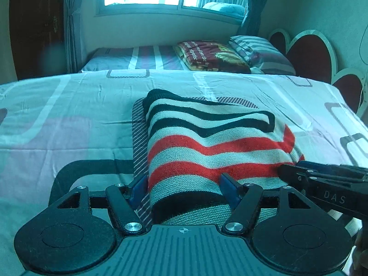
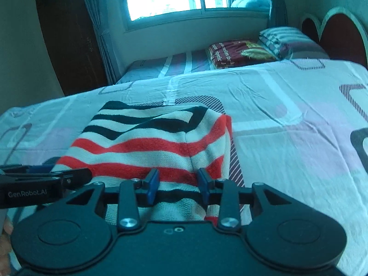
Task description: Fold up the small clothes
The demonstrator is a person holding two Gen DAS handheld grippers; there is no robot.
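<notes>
Striped sweater (image 1: 207, 142) on bedsheet (image 1: 69, 119) (both grippers at near edge); folded blanket (image 1: 211, 55) beyond.

Open bedsheet (image 1: 57, 119) spreads clear across the left of the left wrist frame, and across the right of the right wrist frame. The striped knit garment (image 1: 207, 142) fills centre ground. A folded blanket (image 1: 211, 55) and pillow (image 1: 260, 50) block the upper right.
</notes>
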